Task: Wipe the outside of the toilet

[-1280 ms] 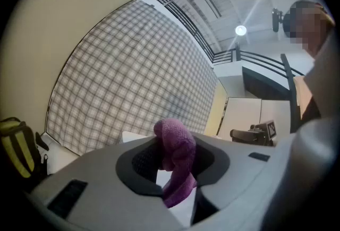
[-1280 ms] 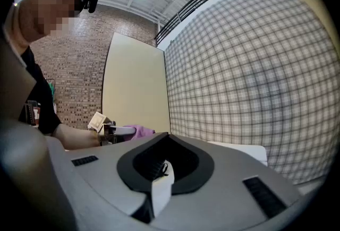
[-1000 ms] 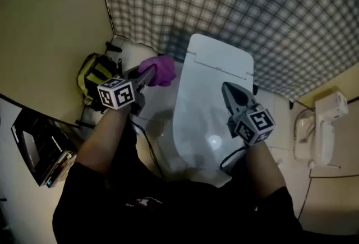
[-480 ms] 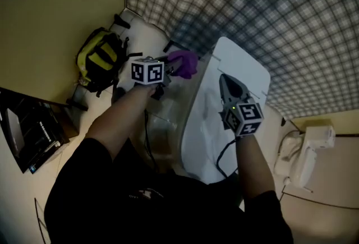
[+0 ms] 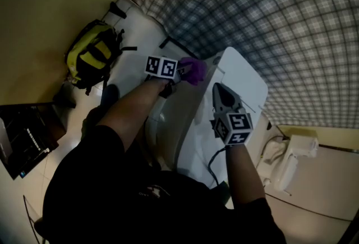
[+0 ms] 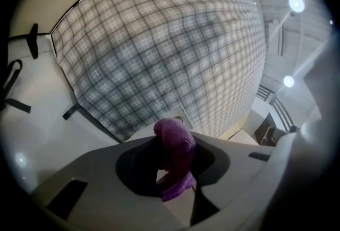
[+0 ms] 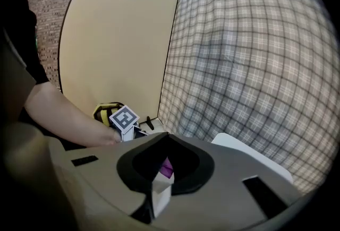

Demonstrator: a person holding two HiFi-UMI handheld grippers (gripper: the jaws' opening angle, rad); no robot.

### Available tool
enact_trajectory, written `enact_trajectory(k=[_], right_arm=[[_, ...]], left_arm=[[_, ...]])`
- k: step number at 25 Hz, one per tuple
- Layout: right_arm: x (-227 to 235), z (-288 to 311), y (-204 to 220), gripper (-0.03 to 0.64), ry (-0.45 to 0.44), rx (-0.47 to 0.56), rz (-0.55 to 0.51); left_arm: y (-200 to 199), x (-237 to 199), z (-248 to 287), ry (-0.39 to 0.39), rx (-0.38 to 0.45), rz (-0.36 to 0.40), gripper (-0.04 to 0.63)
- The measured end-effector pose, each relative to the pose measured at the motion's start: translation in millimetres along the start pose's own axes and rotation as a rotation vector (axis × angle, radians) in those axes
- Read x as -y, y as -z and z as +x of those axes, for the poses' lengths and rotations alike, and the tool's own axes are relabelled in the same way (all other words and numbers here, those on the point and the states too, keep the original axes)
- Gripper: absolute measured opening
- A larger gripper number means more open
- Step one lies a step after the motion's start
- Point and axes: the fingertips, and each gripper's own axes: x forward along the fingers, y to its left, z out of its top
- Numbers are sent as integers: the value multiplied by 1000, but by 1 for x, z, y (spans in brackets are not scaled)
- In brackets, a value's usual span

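Head view: the left gripper (image 5: pixel 182 73) holds a crumpled purple knit cloth (image 5: pixel 194 70) at the rear left edge of the white toilet with its lid closed (image 5: pixel 242 77).

Left gripper view shows the left gripper's (image 6: pixel 173 174) jaws clamped on the cloth (image 6: pixel 174 145), which bulges above them and hangs in a fold below. The cloth sits just beside the toilet's lid near its hinge end; contact with the porcelain cannot be told. Over the lid, the right gripper (image 5: pixel 218 88) points toward the toilet's back. In its own view the right gripper's (image 7: pixel 166 137) jaws meet at the tips with nothing between them. A yellow-and-black backpack (image 5: pixel 92 58) lies on the pale floor, well to the left of the toilet. A grey plaid wall (image 5: pixel 263 7) rises behind the toilet.
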Motion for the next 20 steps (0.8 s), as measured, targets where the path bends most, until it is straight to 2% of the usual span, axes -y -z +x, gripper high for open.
enact_trajectory(k=[6, 14, 17, 20], right_arm=[[12, 30, 2, -9, 41, -75, -68], [19, 55, 8, -9, 12, -108, -37], [24, 59, 9, -9, 0, -109, 0], [29, 61, 6, -9, -9, -99, 25]], left_arm=[[12, -24, 43, -3, -100, 2, 103], [20, -51, 93, 31, -145, -69, 103], [33, -62, 110, 0, -187, -51, 103], [49, -79, 120, -63, -225, -7, 103]])
